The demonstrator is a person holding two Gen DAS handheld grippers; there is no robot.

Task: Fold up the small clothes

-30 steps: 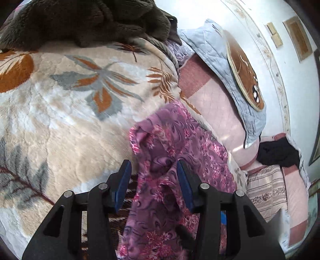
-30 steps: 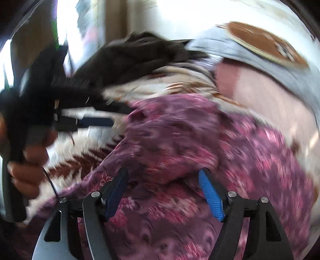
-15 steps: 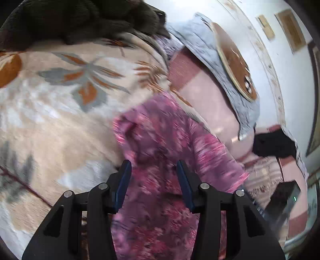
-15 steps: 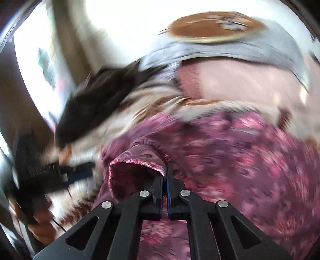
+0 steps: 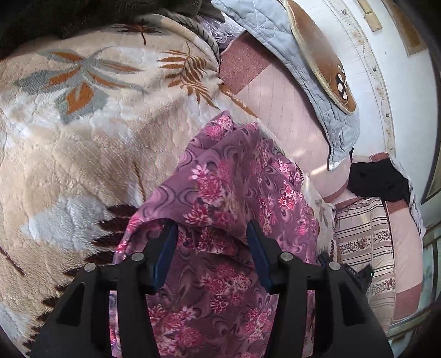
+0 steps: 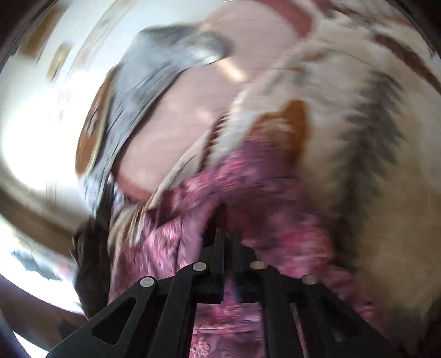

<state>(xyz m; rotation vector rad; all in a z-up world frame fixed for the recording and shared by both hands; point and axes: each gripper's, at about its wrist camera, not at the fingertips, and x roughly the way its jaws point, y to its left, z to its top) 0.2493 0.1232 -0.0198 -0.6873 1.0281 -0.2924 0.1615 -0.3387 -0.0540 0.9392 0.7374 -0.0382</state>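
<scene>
From the left wrist view, the left gripper (image 5: 210, 234) stands over a purple floral garment (image 5: 228, 192) that lies crumpled on a cream fleece blanket (image 5: 82, 132) patterned with orange and grey leaves. Its jaws are partly apart and have just been opening a little; a raised fold of the garment sits between the blue pads (image 5: 165, 250), and whether they press on the cloth cannot be told. Beyond the garment, a pink bedsheet (image 5: 275, 91) shows, with a pale blue quilted pillow (image 5: 275, 24) lying on it farther away. To the garment's right lie a striped pillow (image 5: 363, 242) and a black cloth (image 5: 377, 181). A dark fuzzy blanket (image 5: 82, 13) lies at the far edge of the cream blanket. The right wrist view is heavily smeared by motion. Here the right gripper (image 6: 224, 234) has its fingers almost together, pinching a fold of the same garment (image 6: 248, 192) after a recent closing. The cream blanket (image 6: 372, 137) fills the side right of the garment, and the pillow (image 6: 154, 82) lies off to its upper left.
</scene>
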